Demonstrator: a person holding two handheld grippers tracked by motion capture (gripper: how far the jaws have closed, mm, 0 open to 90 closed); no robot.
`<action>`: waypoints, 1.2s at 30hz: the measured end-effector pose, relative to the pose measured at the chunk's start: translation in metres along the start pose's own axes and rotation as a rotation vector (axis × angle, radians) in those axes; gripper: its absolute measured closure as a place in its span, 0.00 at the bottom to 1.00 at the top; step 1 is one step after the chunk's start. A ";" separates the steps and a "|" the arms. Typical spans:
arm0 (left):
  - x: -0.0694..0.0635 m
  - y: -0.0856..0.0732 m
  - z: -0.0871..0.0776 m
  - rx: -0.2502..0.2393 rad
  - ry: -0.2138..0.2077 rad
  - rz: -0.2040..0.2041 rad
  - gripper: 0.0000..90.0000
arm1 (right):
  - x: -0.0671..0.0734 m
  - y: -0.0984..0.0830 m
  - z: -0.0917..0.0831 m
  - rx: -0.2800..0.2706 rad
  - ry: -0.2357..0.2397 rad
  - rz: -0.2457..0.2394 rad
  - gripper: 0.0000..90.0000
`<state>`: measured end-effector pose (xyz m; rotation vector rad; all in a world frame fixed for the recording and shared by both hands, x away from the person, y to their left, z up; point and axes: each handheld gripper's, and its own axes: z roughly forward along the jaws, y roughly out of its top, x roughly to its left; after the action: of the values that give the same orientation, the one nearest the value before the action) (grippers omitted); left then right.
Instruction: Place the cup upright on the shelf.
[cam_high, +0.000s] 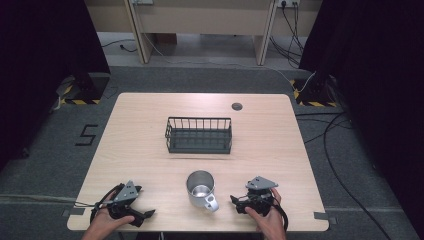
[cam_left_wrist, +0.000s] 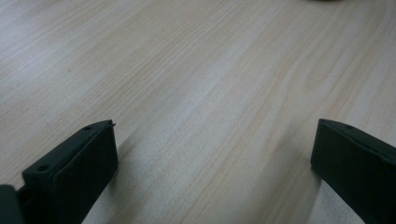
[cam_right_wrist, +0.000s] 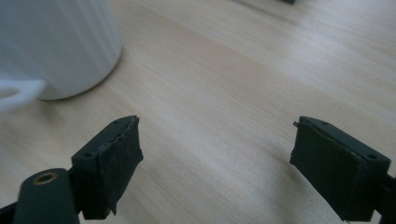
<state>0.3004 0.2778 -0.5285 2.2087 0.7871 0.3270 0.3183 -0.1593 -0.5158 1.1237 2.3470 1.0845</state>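
A white mug (cam_high: 201, 190) with a shiny inside stands upright near the table's front edge, its handle turned toward the front right. In the right gripper view the mug (cam_right_wrist: 56, 46) sits at the upper left, ahead of the jaws and apart from them. My right gripper (cam_high: 236, 204) rests just right of the mug's handle, and its jaws (cam_right_wrist: 217, 123) stand open over bare wood. My left gripper (cam_high: 142, 202) lies at the front left of the table, open (cam_left_wrist: 215, 128) with nothing between its fingers. A dark wire basket (cam_high: 199, 135) stands at the table's middle.
The light wooden table (cam_high: 140, 150) has a round cable grommet (cam_high: 237, 106) at the back right. Black curtains hang on both sides, and cables lie on the grey floor to the right. A wooden desk stands beyond the table.
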 end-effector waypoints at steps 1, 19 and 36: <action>0.000 0.000 0.000 0.000 0.000 0.000 0.00 | 0.004 0.001 -0.007 -0.020 0.007 -0.013 0.17; 0.000 0.000 0.000 0.000 0.000 0.000 0.00 | 0.046 0.009 -0.042 -0.129 0.129 -0.081 0.17; 0.000 0.000 0.000 0.000 0.001 0.001 0.00 | 0.071 0.024 -0.029 -0.143 0.163 -0.139 0.17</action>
<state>0.3004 0.2779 -0.5285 2.2090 0.7862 0.3282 0.2693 -0.1091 -0.4766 0.8371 2.3832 1.3125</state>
